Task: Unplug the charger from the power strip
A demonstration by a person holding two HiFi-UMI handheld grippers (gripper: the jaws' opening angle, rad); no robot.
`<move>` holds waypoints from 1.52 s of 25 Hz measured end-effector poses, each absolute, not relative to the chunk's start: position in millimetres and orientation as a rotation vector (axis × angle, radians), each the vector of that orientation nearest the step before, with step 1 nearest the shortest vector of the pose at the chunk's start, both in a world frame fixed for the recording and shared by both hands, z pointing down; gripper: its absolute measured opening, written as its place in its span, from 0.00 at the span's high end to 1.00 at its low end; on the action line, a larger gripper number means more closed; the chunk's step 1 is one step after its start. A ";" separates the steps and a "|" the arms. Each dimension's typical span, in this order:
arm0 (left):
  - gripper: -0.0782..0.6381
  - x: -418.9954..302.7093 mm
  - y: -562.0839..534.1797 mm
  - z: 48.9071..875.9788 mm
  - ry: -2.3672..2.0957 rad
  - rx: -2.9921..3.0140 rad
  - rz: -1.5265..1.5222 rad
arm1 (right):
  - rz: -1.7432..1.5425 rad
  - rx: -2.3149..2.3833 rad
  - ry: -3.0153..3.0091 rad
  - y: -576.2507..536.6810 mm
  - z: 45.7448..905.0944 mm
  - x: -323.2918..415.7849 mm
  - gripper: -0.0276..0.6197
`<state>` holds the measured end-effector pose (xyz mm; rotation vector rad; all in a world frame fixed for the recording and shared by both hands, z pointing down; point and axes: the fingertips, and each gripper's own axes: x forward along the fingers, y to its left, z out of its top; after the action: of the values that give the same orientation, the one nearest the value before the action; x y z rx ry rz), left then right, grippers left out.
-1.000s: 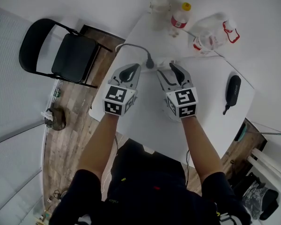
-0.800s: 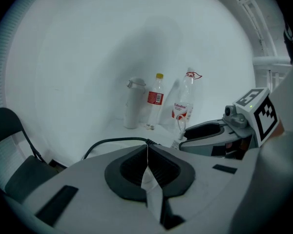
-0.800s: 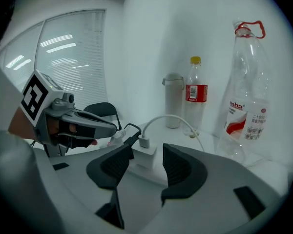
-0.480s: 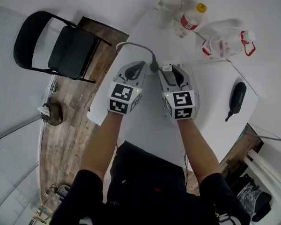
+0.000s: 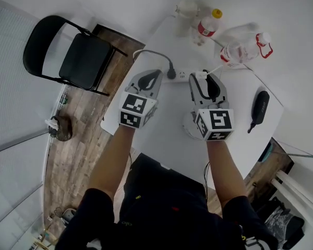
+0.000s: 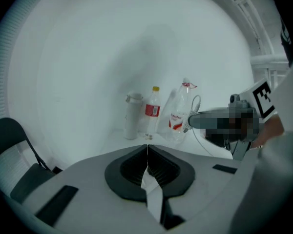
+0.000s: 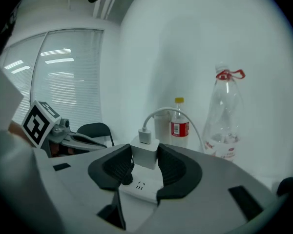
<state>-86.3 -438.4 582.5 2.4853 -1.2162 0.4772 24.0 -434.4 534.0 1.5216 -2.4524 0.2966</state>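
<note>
A white power strip (image 5: 180, 76) lies on the white table (image 5: 167, 124), with a black plug (image 5: 170, 73) and grey cable at its left end. My right gripper (image 5: 207, 81) is above and to the right of it. Its jaws are closing on the white charger (image 7: 145, 154), both pads touching its sides. A white cable (image 7: 172, 112) arcs from the charger's top. The strip (image 7: 138, 188) shows just under the charger, one socket bare; the prongs are hidden. My left gripper (image 5: 150, 77) is shut and empty beside the strip's left end, its pads meeting (image 6: 147, 152).
At the table's far end stand a white container (image 5: 185, 10), a red-labelled bottle (image 5: 205, 24) and a large clear bottle (image 5: 244, 48). A black case (image 5: 259, 105) lies at the right. A black folding chair (image 5: 75, 53) stands on the floor to the left.
My right gripper has closed on the charger and moved up and to the right with it, away from the strip. The left gripper has stayed in place.
</note>
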 end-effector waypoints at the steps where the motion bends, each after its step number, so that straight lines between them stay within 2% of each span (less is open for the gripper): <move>1: 0.86 -87.8 -433.0 565.0 -1.233 2.502 0.445 | 0.276 1.529 -2.460 -427.4 523.0 29.9 0.68; 9: 0.86 -88.8 -357.4 436.9 -1.307 2.639 0.316 | 0.160 1.622 -2.533 -357.4 435.4 74.3 0.68; 15: 0.86 -99.2 -297.1 370.1 -1.377 2.693 0.214 | 0.073 1.640 -2.607 -309.1 365.0 86.0 0.68; 26: 0.86 -119.6 -251.6 321.1 -1.490 2.723 0.139 | -0.125 1.629 -2.663 -251.1 296.8 93.8 0.68; 38: 0.86 -107.8 -249.6 300.9 -1.435 2.787 0.113 | -0.120 1.642 -2.636 -250.2 294.8 91.3 0.68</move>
<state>-107.8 -249.6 300.9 2.7867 -1.4355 0.1127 91.3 -250.2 294.8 1.6425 -2.6359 -0.1203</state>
